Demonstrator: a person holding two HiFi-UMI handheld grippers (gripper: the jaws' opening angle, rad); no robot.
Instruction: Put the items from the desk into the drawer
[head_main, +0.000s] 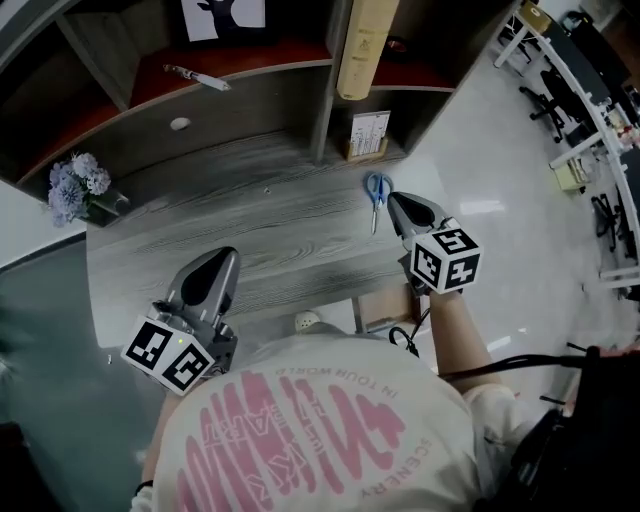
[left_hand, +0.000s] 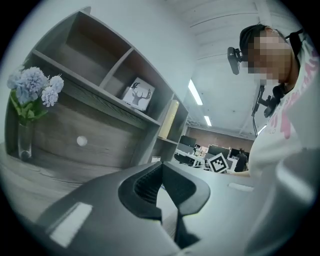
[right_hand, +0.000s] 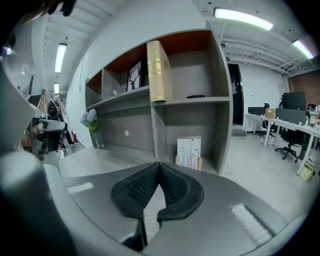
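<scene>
Grey woodgrain desk (head_main: 250, 235), with a hutch (head_main: 322, 105) of open shelves at its back. Drawer (head_main: 235, 112) in the hutch is shut, flat grey front, round white knob (head_main: 180, 124). Beige roll (head_main: 362, 45) stands upright on the right shelf. Left gripper (head_main: 220, 260) over the desk's near edge, right gripper (head_main: 399, 203) at the desk's right edge. Both pressed together, nothing between. Pale blue flowers (head_main: 78, 183) in a clear vase, desk's left end. Card calendar (head_main: 368, 134) in the lower cubby. Blue-handled scissors (head_main: 377, 192) lie flat on the desk, just beside the right gripper's tip.
</scene>
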